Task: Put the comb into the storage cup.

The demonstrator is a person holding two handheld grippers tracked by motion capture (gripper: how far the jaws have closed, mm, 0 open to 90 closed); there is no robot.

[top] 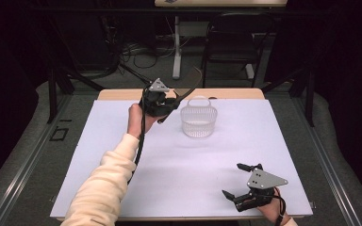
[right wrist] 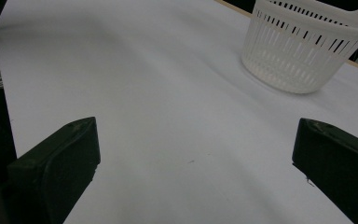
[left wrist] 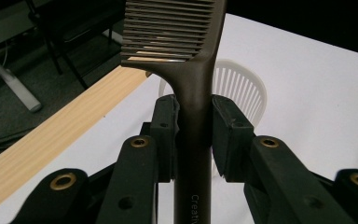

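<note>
Two jaws of the left gripper (left wrist: 193,135) clamp the brown comb (left wrist: 193,84) by its handle, raised over the table (top: 179,160) | comb's toothed end above the white basket (top: 198,121) | right gripper (top: 240,181) jaws wide, holding nothing, low near the table's front edge

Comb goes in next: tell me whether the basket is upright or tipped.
Upright: the basket stands on its base on the white table, rim and handle up.

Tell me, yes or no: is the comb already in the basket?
No, the comb is clamped by its handle in the left gripper, held up beside the basket.
</note>
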